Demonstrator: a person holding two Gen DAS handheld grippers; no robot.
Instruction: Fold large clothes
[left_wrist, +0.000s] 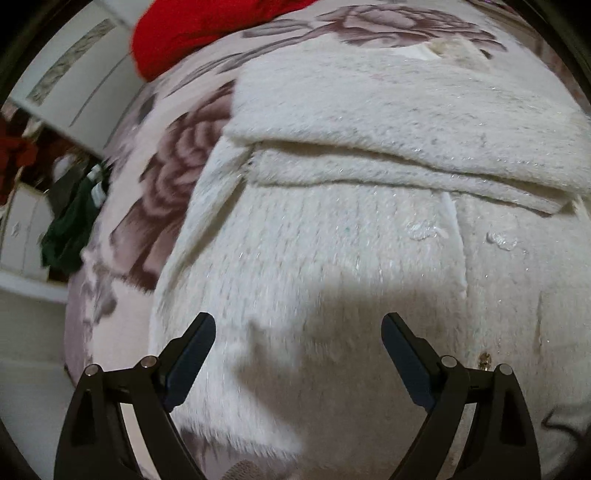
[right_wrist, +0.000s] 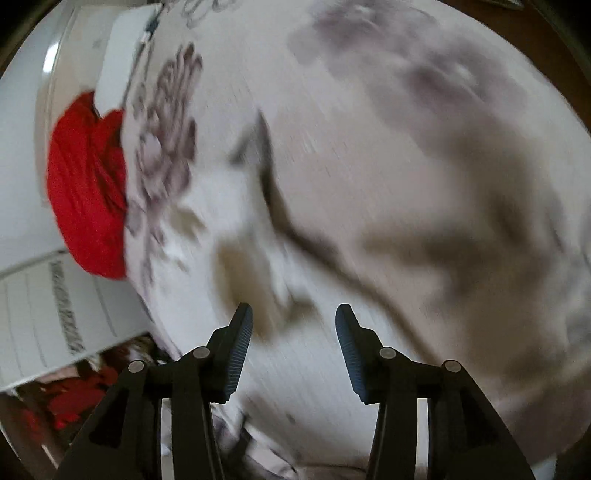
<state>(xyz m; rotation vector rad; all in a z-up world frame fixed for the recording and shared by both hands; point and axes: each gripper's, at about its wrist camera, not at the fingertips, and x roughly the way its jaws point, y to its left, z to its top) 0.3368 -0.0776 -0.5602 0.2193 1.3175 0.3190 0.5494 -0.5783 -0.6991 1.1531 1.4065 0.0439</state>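
The left gripper (left_wrist: 298, 332) hangs with its jaws spread wide and nothing between them, tilted steeply down over the white fluffy garment (left_wrist: 332, 266), which fills the space directly ahead of and beneath its fingertips. The right gripper (right_wrist: 294, 325) has its jaws part way apart, empty too; its view is smeared with blur, so I can only make out pale cloth (right_wrist: 332, 376) below it and cannot tell for sure whether that is the garment or the bedspread. So the left hand looks the nearer one to a clean pick. The garment lies spread on the floral bedspread (left_wrist: 173, 162), with one part already turned over across its far side, that folded band (left_wrist: 388, 147) running left to right across the left view; its near edge shows just below the left gripper. It is thick, shaggy, faintly glittery, with small clear beads (left_wrist: 428, 230) near its middle seam. A red cloth (left_wrist: 199, 33) sits beyond it at the bed's edge.
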